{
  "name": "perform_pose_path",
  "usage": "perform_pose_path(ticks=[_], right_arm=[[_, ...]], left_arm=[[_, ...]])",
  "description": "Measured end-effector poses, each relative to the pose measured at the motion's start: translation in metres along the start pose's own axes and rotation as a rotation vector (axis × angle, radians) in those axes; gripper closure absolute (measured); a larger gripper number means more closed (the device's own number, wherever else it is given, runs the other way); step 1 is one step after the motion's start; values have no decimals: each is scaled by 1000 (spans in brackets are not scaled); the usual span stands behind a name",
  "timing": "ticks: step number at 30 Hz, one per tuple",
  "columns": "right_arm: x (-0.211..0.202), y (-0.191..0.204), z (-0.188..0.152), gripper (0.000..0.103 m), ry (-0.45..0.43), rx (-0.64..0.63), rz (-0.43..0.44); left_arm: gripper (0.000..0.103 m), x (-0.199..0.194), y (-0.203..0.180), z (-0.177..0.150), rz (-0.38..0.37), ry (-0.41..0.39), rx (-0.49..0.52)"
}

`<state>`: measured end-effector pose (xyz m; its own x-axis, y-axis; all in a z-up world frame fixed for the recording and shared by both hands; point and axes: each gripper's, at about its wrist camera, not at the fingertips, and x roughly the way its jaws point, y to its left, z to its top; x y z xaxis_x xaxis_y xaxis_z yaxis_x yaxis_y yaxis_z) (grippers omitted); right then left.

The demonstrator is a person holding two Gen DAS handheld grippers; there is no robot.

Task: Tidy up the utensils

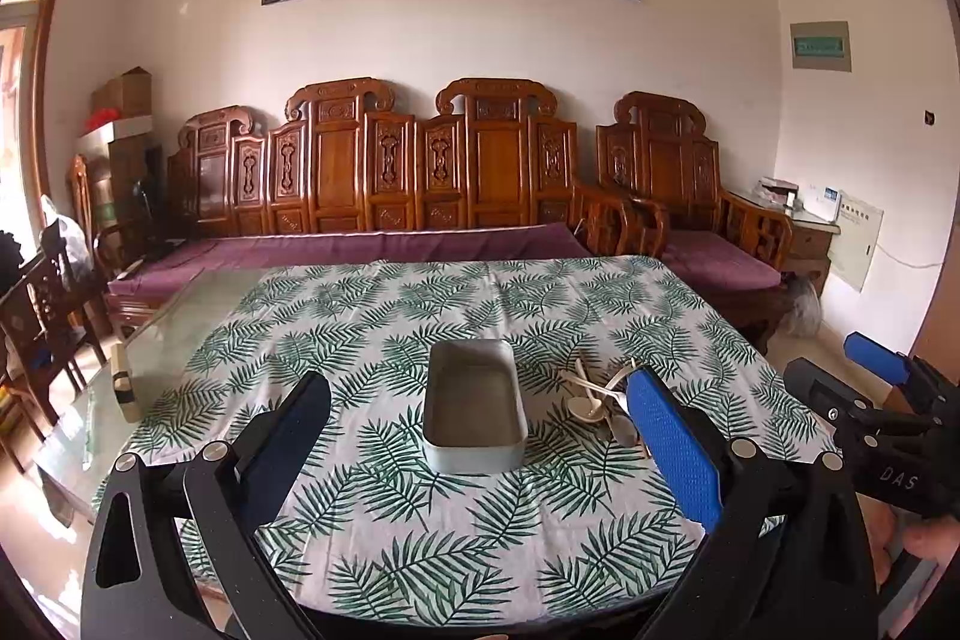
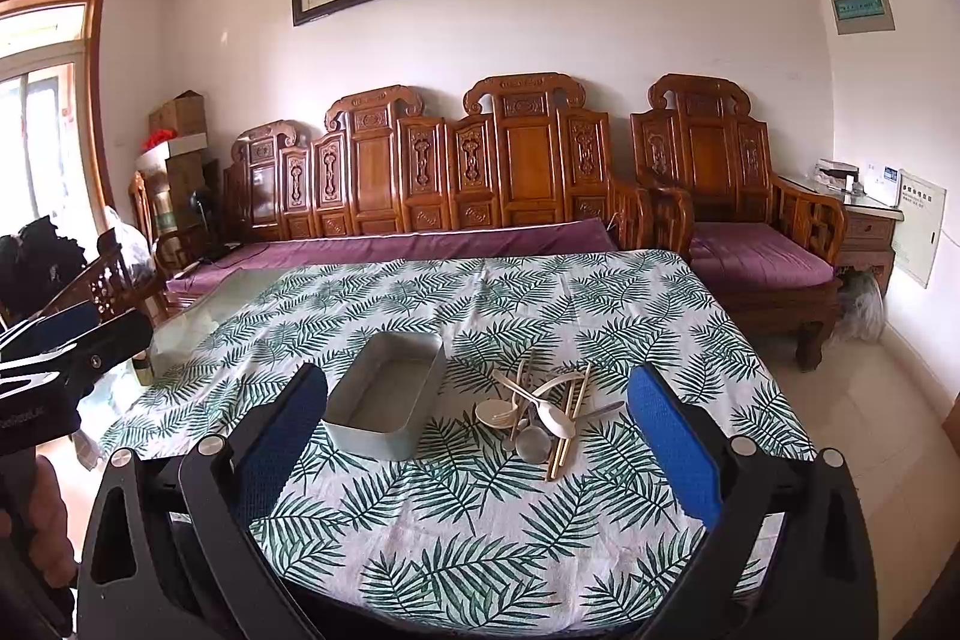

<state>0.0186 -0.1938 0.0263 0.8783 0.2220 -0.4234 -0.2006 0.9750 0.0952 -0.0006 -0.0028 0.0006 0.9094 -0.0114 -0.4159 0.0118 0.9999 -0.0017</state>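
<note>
A grey rectangular tin [image 1: 474,406] stands empty on the leaf-print tablecloth [image 1: 420,538]. A pile of utensils [image 2: 543,412] lies just right of the tin [image 2: 387,400]: cream spoons, a metal spoon and wooden chopsticks, crossing each other. In the left wrist view the pile [image 1: 600,394] is partly hidden by my right finger. My left gripper [image 1: 480,430] is open and empty, held above the table in front of the tin. My right gripper [image 2: 480,430] is open and empty, held in front of the gap between tin and pile.
The cloth covers a glass-topped table [image 2: 198,322] with bare glass at the left. A carved wooden sofa [image 2: 456,172] with purple cushions stands behind it. Wooden chairs [image 1: 42,304] stand at the left. The other gripper shows at each view's edge.
</note>
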Motion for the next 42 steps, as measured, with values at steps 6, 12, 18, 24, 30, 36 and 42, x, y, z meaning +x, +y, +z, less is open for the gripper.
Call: perform_pose_path(ticks=[6,12,18,24,30,36,42], right_arm=[[0,0,1,2,-1,0,-1],[-1,-1,2,2,0,0,0],[-1,-1,2,2,-1,0,-1],[-1,-1,2,2,-1,0,-1],[0,0,1,2,-1,0,-2],[-1,-3,0,2,-2,-1,-2],[-1,-4,0,2,-2,0,-1]], left_arm=[[7,2,0,-1,-5,3,-4],[7,2,1,-1,-5,5,-5],[7,1,0,0,-6,4,-6],[7,1,-1,1,-7,4,-4],[7,0,-4,3,-11,1,-1],[7,0,-4,4,-11,1,-1],[7,-2,-5,4,-13,-1,0]])
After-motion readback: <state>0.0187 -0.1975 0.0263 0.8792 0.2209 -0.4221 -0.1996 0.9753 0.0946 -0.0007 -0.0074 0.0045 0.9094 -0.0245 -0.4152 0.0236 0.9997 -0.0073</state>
